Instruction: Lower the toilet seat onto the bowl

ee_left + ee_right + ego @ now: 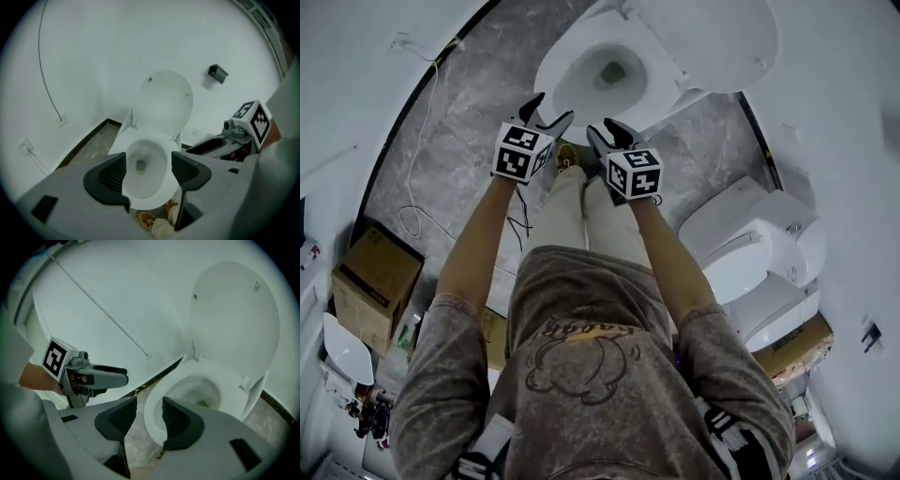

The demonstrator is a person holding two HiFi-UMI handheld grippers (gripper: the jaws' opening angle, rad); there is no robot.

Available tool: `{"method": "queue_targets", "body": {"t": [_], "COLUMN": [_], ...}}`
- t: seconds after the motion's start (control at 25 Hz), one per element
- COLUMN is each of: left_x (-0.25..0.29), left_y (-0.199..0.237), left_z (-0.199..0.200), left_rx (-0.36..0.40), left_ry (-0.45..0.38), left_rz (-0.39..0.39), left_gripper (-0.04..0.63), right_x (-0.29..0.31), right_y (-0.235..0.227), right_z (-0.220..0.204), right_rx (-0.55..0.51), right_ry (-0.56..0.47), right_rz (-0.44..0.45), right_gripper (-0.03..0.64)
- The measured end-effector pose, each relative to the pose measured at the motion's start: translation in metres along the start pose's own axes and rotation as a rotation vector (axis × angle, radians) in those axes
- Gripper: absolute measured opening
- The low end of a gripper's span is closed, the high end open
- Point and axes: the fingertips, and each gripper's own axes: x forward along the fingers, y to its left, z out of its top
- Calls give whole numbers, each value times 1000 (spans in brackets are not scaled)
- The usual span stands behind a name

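Note:
A white toilet bowl stands on the grey floor ahead of me, and its solid oval lid is tipped up against the wall. That lid rises behind the bowl in the left gripper view. I cannot tell whether a seat ring lies on the rim or rests against the lid. My left gripper hovers short of the bowl's front, open wide with nothing between its pads. My right gripper is beside it, open more narrowly and also holding nothing. Neither touches the toilet.
Two more white toilets stand at the right, and a cardboard box at the left. A thin cable trails over the floor. A black fitting hangs on the wall. My shoes are just before the bowl.

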Motion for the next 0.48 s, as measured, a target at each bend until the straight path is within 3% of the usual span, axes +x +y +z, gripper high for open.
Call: {"method": "queue_targets", "body": {"t": [0.24, 0.48], "left_x": [-103, -184], "left_y": [-63, -117], "left_z": [121, 195], "left_rx": [22, 76], "left_ry": [-174, -337], "left_rz": [-39, -101], "left_gripper": [304, 304], "right_x": [-118, -226], "right_y": [34, 59], "right_z": [111, 178], "right_rx": [-109, -186], "right_ry": [-185, -385], "right_rz": [-22, -60], "right_gripper": [186, 186]}}
